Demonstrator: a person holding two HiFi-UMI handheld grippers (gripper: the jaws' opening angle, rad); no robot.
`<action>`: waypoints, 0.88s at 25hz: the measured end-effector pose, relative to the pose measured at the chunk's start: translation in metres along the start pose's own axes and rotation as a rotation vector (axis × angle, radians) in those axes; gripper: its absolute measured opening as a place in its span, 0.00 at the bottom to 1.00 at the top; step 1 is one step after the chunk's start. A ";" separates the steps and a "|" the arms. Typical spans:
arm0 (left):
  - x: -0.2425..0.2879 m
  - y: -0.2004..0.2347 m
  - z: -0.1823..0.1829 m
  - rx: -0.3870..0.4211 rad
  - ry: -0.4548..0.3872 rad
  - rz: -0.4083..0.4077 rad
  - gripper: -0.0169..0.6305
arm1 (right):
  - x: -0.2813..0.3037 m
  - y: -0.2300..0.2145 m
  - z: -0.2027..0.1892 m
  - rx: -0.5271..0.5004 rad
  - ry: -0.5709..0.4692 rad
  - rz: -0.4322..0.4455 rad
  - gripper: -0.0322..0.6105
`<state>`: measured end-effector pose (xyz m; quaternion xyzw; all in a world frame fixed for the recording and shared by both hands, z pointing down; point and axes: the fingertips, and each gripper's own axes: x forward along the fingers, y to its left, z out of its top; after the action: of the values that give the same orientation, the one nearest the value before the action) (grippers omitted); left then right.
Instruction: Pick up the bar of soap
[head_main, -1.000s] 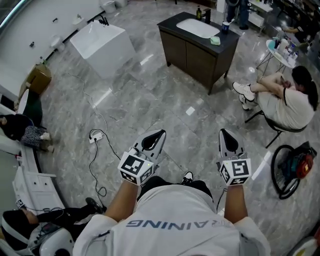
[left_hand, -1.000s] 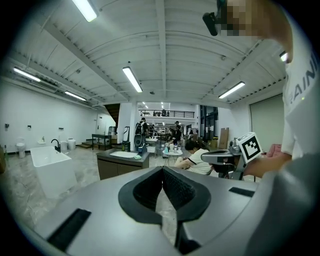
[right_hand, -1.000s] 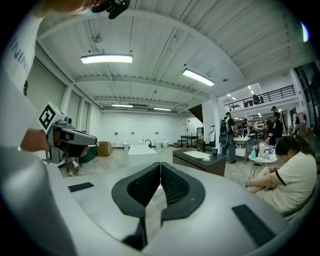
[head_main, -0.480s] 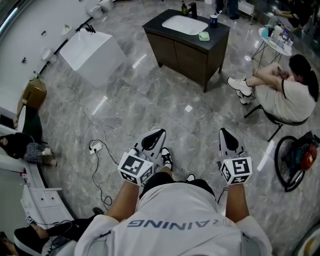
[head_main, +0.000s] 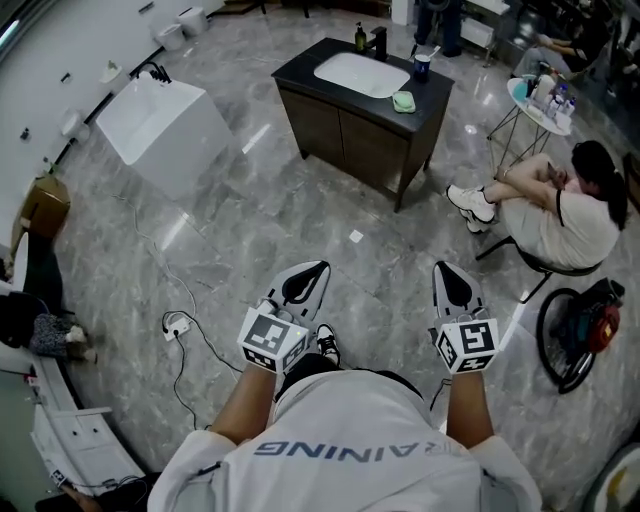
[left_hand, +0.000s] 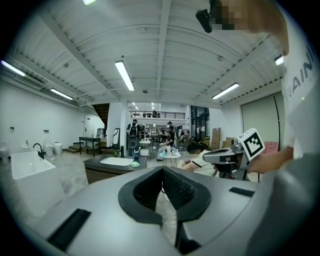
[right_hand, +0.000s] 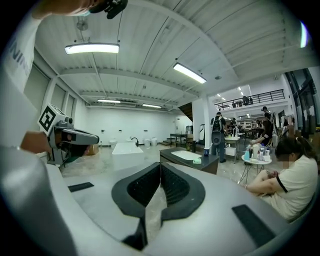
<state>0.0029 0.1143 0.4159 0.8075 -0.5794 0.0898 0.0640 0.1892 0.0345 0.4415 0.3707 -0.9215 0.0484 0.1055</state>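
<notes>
Two grippers are held out ahead of the person's white shirt (head_main: 350, 440), side by side but apart, both pointing toward 12 o'clock over the grey marble floor (head_main: 300, 210). The left gripper (head_main: 312, 272) has its jaws pressed together, tips touching, with nothing caught between them. The right gripper (head_main: 447, 272) is closed just as tightly and is equally empty.

The soap (head_main: 403, 101) (a pale green bar) lies on the dark top of the vanity (head_main: 350, 140), well apart from both grippers at roughly 12 o'clock. It sits just beside the white sink (head_main: 360, 72), at the sink's 3 o'clock. A cup (head_main: 421, 68) stands near the soap at its 1 o'clock. A faucet (head_main: 379, 42) and a bottle (head_main: 360, 38) stand along the sink's far edge.

At 10 o'clock from the grippers stands a white tub (head_main: 160, 125) near the wall. At 2 o'clock a seated person (head_main: 565, 215) leans forward on a chair, with a small round table (head_main: 538, 95) carrying bottles beyond them. A wheel (head_main: 562, 340) lies at 3 o'clock of the right gripper. At 9 o'clock of the left gripper a power strip (head_main: 177, 325) rests on the floor with its cord trailing away. One shoe (head_main: 327, 343) of the person shows low between the grippers.
</notes>
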 end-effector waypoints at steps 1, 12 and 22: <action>0.002 0.014 0.000 -0.008 0.000 -0.001 0.04 | 0.012 0.005 0.004 -0.008 0.005 0.000 0.07; 0.000 0.164 0.002 -0.003 -0.021 0.011 0.04 | 0.147 0.078 0.040 -0.027 0.024 0.045 0.07; 0.015 0.243 -0.012 -0.082 -0.035 0.038 0.04 | 0.218 0.087 0.054 -0.063 0.063 0.055 0.07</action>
<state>-0.2231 0.0253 0.4311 0.7945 -0.5990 0.0531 0.0850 -0.0328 -0.0582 0.4381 0.3398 -0.9287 0.0339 0.1446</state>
